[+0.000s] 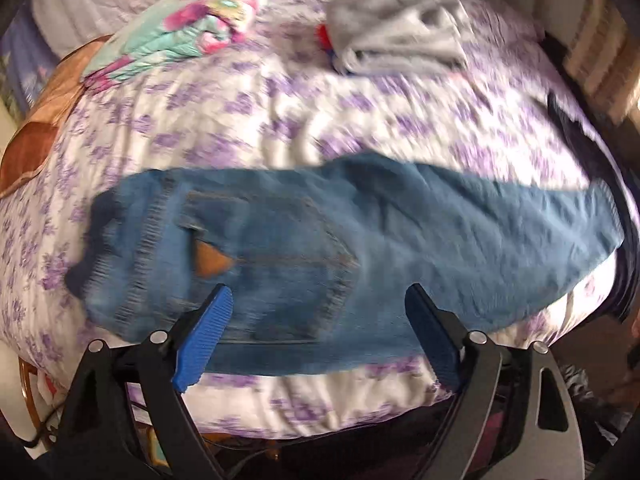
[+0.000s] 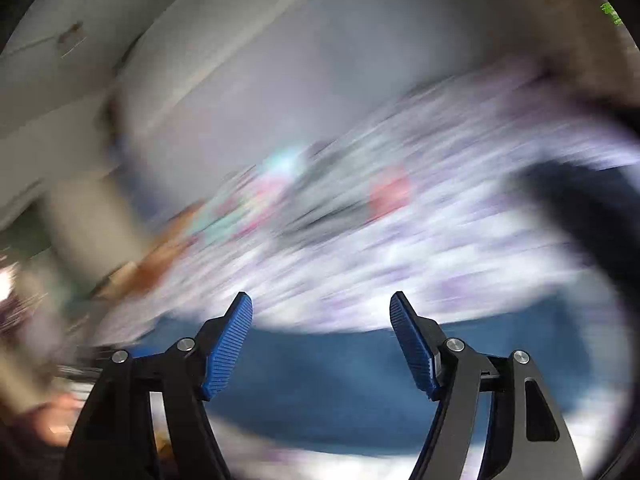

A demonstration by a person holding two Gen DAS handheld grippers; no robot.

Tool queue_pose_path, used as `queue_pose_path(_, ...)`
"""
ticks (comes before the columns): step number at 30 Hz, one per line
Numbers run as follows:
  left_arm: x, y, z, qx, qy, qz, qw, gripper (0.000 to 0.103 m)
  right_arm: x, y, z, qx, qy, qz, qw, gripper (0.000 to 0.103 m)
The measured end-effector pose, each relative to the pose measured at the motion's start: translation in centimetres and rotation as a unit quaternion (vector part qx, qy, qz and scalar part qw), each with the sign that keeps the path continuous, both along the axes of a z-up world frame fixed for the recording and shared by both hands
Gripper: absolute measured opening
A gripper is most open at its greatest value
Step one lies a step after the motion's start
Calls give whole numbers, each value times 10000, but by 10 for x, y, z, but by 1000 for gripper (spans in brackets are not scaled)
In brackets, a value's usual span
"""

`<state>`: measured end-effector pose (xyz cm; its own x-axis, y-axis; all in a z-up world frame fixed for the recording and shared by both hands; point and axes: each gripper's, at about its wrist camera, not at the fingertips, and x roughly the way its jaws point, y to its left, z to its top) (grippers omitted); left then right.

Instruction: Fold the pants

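Blue denim pants (image 1: 320,248) lie flat across a bed with a purple-flowered sheet (image 1: 240,120), waistband at the left, a back pocket and brown patch facing up, the leg running right. My left gripper (image 1: 318,300) is open and empty, just above the near edge of the pants by the pocket. In the right wrist view, which is heavily motion-blurred, my right gripper (image 2: 321,308) is open and empty above the blue pants (image 2: 340,392).
A folded grey garment (image 1: 400,36) and a teal-and-pink bundle (image 1: 192,28) lie at the far side of the bed. A brown pillow (image 1: 44,120) sits at the left. A dark cloth (image 1: 576,128) lies at the right edge.
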<state>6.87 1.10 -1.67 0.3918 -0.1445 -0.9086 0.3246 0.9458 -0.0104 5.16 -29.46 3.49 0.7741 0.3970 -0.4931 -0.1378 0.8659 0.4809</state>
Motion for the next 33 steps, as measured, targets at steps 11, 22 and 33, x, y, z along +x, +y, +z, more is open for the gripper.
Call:
queue_pose_path(11, -2, 4, -52, -221, 187, 494, 9984, 89, 198, 201, -103, -1892, 1908, 2466, 9311, 15)
queue_pose_path(22, -17, -21, -15, -7, -683, 70, 9976, 93, 48, 41, -39, -1513, -105, 17, 9884, 66)
queue_pose_path(33, -8, 34, 9, -480, -710, 995, 9913, 93, -90, -167, -59, -1494, 892, -2639, 9487, 84)
